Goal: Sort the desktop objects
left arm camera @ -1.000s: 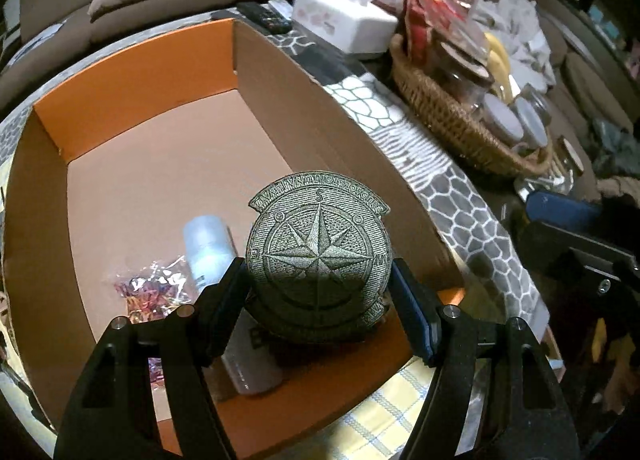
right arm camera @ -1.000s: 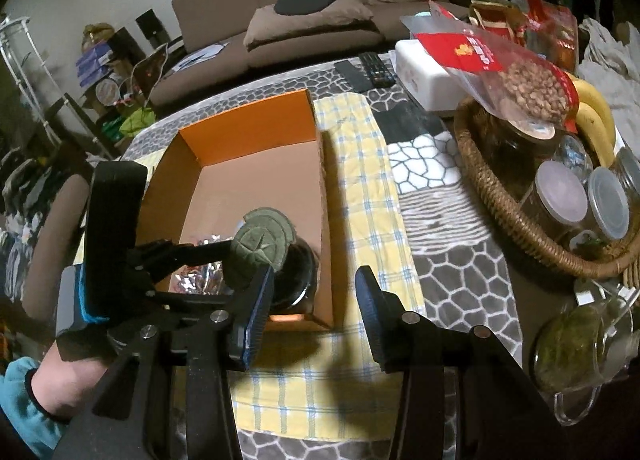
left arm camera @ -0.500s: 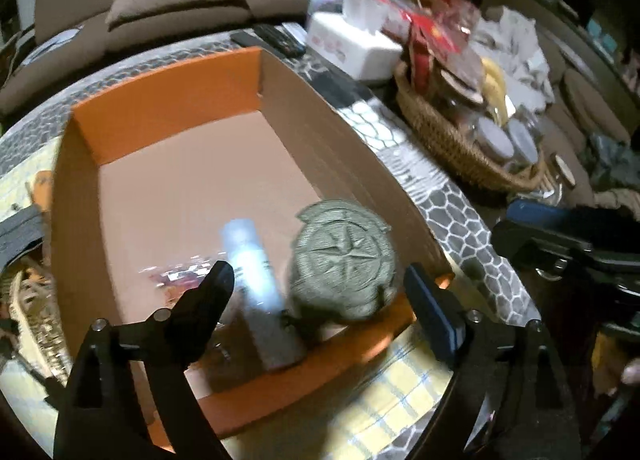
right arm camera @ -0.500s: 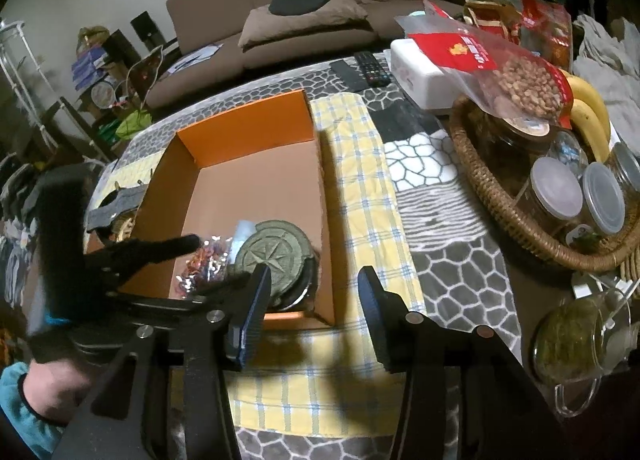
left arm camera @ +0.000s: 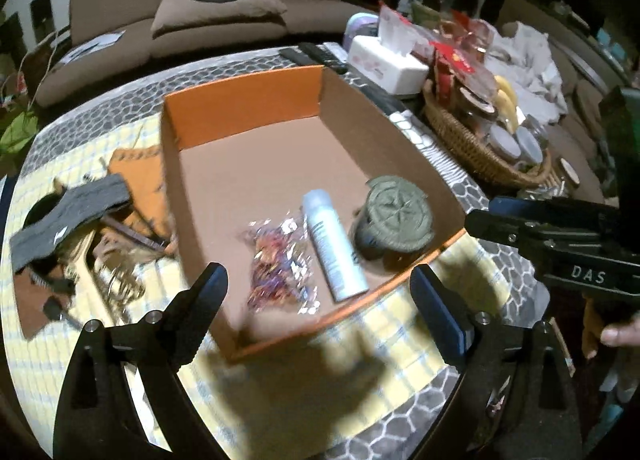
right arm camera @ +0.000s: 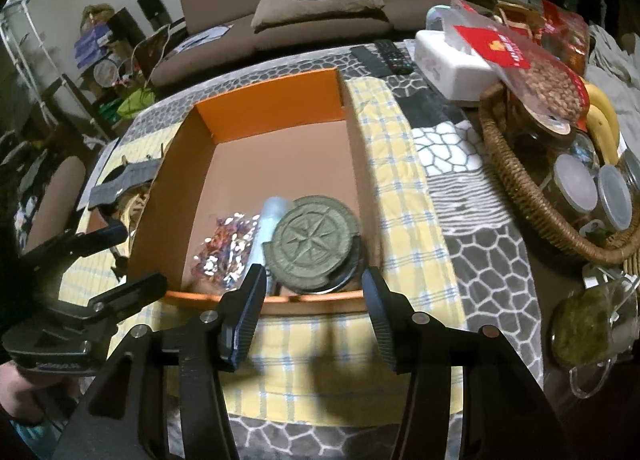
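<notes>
**sortguy:** Progress check, anyone? Orange cardboard box (left arm camera: 248,108) on the tabletop (right arm camera: 492,260) now holds three things at its near end: a dark round jar with a compass-star embossed lid (left arm camera: 396,216) in the right corner, a white cylindrical spray bottle (left arm camera: 332,248) lying flat just beside it, and a crinkly bag of foil-wrapped candies (left arm camera: 276,260) left of that.

**umi_fan:** So maybe halfway, I'd guess. Left of the box there's a pile unsorted: a grey knitted band (left arm camera: 68,216), an orange flat pouch (left arm camera: 138,176), some tangled gold chain (left arm camera: 120,280).

**sortguy:** Tools?

**umi_fan:** Left tool (left arm camera: 320,300) is spread wide, nothing in it, hovering near the box's front edge. Right tool (right arm camera: 316,308) is spread too, empty, aimed at the jar.
</notes>
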Demonstrator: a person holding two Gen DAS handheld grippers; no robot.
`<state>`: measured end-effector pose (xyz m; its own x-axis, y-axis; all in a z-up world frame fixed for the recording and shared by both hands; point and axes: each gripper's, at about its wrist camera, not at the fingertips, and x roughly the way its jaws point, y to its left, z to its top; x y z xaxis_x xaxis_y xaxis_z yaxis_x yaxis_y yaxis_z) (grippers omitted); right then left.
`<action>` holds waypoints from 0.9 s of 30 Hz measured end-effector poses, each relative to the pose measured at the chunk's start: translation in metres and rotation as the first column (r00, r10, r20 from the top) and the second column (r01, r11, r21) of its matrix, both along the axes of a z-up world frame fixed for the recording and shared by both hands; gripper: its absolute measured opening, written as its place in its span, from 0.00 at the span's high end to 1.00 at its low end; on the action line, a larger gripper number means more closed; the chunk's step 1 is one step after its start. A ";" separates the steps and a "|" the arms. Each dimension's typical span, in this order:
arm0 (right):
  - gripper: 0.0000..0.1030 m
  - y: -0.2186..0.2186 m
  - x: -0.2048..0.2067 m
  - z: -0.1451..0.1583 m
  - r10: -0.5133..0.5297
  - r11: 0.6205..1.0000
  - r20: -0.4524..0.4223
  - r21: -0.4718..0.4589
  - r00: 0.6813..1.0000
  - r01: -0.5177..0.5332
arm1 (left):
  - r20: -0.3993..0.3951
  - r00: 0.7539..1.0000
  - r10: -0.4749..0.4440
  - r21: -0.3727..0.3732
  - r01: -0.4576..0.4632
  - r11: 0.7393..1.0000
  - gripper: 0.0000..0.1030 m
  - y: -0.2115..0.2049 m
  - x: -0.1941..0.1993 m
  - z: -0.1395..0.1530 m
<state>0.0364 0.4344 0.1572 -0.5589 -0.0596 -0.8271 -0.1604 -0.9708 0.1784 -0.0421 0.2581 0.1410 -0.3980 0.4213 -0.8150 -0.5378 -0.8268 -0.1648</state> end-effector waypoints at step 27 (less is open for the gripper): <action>0.00 -0.106 0.024 0.012 0.057 0.997 -0.004 0.048 0.998 -0.056 | -0.009 0.994 0.113 0.084 -0.112 0.990 0.00 -0.125 0.057 0.037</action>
<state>0.0608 0.3279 0.1692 -0.5600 -0.0515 -0.8269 -0.1043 -0.9857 0.1321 0.0152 0.1331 0.1779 -0.4573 0.4396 -0.7731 -0.4451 -0.8657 -0.2289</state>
